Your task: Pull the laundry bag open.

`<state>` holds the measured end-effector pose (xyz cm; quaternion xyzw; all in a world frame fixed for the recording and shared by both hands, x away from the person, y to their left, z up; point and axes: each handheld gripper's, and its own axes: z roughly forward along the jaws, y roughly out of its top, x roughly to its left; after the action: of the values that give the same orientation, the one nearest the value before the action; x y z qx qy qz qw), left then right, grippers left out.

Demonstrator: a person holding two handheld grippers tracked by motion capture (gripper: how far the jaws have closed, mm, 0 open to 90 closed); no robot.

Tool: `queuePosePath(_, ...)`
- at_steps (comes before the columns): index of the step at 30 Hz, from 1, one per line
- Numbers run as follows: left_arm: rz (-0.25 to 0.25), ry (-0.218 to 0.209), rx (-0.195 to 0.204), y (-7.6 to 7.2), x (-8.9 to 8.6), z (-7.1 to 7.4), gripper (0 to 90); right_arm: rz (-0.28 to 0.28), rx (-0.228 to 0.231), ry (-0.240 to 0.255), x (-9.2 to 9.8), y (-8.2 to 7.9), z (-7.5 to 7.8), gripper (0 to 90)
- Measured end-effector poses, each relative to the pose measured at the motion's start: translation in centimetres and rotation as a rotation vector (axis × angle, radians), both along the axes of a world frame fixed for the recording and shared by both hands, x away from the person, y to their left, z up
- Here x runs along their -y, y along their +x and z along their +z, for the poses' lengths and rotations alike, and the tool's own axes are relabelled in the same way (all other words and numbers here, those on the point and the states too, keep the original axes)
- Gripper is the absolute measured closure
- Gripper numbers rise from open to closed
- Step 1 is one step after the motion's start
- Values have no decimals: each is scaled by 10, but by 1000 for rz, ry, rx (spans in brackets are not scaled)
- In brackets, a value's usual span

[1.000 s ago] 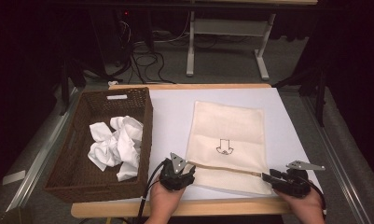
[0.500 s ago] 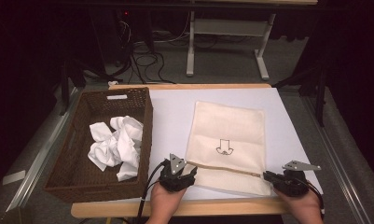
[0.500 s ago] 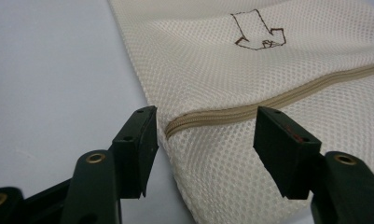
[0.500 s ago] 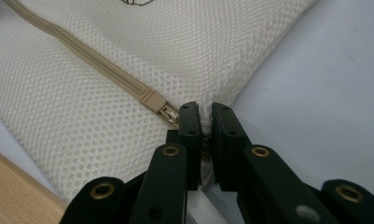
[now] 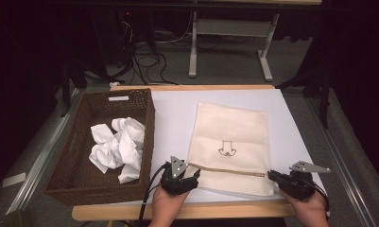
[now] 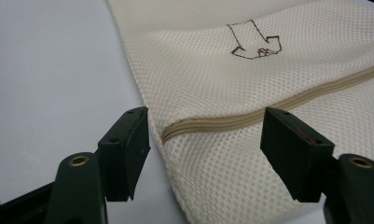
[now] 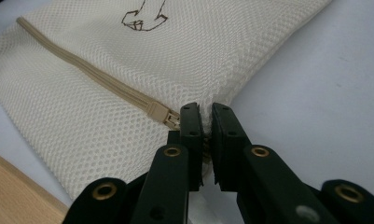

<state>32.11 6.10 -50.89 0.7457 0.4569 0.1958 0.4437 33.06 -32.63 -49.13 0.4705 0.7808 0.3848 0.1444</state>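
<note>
A cream mesh bag (image 5: 229, 146) with a small dark drawing lies flat on the white sheet, and a tan zip (image 5: 225, 171) runs along its near end. My left gripper (image 5: 193, 176) sits at the bag's near left corner. In the left gripper view it (image 6: 205, 135) is open. Its jaws have just been opening, and the zip's end (image 6: 198, 127) lies between them untouched. My right gripper (image 5: 272, 176) is at the near right corner. In the right gripper view it (image 7: 206, 116) is shut on the bag's edge (image 7: 105, 70), just beside the zip pull (image 7: 162, 114).
A brown wicker basket (image 5: 83, 109) stands at the left and holds crumpled white cloths (image 5: 116, 146). The white sheet (image 5: 173, 109) covers the wooden table. The table's front edge (image 5: 225, 210) runs just before both hands. Behind the table are desk legs and cables.
The right gripper's jaws have closed onto the bag's near right corner. Both hands have hardly moved, and the bag lies as before.
</note>
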Motion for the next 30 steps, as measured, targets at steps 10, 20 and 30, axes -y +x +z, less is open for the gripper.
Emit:
queuePosePath(10,-76,-54,-23,-2,21,14,331,33,62,3,-4,-2,6,854)
queuePosePath(20,-168,-93,-57,1,59,13,379,56,87,24,-6,-4,10,855)
queuePosePath(30,-248,-112,-67,6,105,12,447,55,119,54,-5,-6,15,856)
